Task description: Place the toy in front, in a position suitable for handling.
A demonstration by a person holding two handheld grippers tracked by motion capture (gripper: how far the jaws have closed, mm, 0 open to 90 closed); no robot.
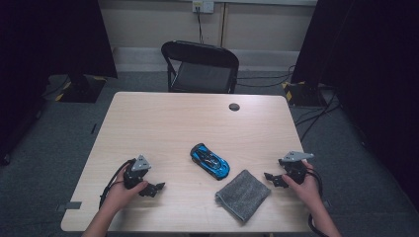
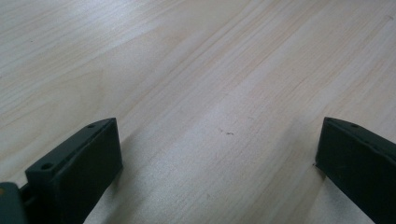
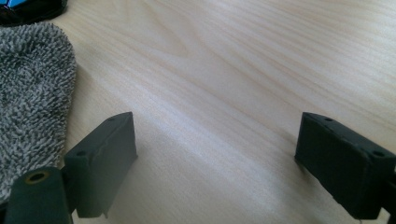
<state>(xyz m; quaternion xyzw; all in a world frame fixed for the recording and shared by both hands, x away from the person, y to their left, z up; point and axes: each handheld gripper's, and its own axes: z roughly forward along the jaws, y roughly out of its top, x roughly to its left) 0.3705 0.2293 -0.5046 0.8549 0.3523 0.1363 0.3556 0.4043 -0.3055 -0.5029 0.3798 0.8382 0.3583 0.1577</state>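
Resting low on the table (image 1: 148,118), each hand-held gripper, left (image 1: 157,188) and right (image 1: 269,177), gapes wide, holding nothing

Light wood bench (image 1: 148,123) with round cable hole (image 1: 234,106). Black folding chair (image 1: 201,66) behind it. Grey carpet floor (image 1: 44,148), beige wall (image 1: 148,22) with socket (image 1: 203,6), black curtains (image 1: 54,34) both sides, cables (image 1: 316,116) right. Dim light.

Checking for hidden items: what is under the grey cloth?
The grey cloth lies flat on the wooden table, right of the blue toy car. No bulge shows, but whatever it covers cannot be seen.
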